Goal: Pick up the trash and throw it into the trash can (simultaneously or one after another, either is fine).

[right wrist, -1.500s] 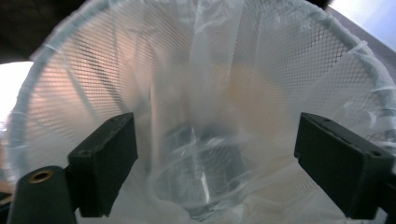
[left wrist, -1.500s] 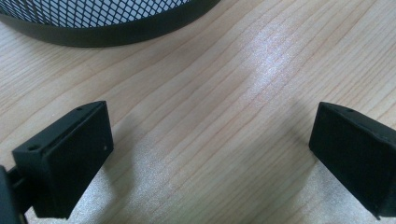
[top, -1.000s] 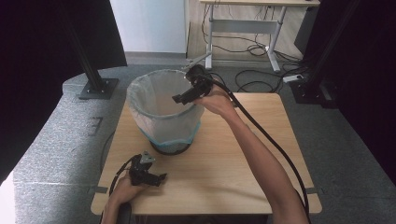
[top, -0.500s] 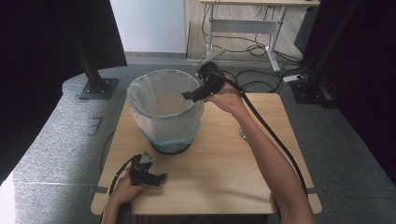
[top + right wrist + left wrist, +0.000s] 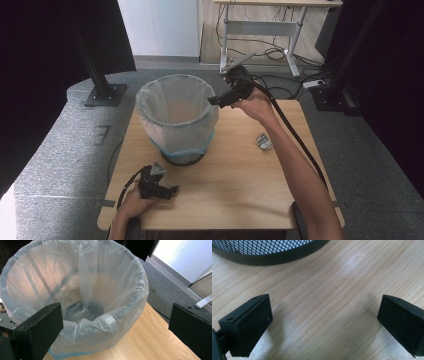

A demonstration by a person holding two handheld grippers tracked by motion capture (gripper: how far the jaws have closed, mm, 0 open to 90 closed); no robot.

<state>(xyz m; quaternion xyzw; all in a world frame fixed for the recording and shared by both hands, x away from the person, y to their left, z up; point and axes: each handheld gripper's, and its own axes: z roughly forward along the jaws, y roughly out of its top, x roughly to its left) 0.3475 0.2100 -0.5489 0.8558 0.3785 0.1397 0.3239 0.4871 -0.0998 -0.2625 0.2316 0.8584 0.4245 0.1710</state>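
A black mesh bin (image 5: 176,117) lined with a clear plastic bag (image 5: 82,292) stands on the wooden table (image 5: 235,175) at the back left. My right gripper (image 5: 216,101) hangs in the air at the bin's right rim, open, with nothing between its jaws. In the right gripper view the bag's inside lies just ahead. My left gripper (image 5: 172,190) rests on the table near the front edge, open and empty, pointing right. The left gripper view shows the bin's black base (image 5: 269,255) close ahead. A small crumpled silvery piece (image 5: 263,141) lies on the table to the right.
Black stand legs (image 5: 102,90) rise behind the table at the left, and another stand (image 5: 332,95) at the right. A desk with cables (image 5: 270,30) stands farther back. Grey carpet surrounds the table. The right gripper's cable (image 5: 295,135) trails along the forearm.
My right gripper has drawn back from over the bin's mouth to its right rim and risen a little. The left gripper has stayed put.
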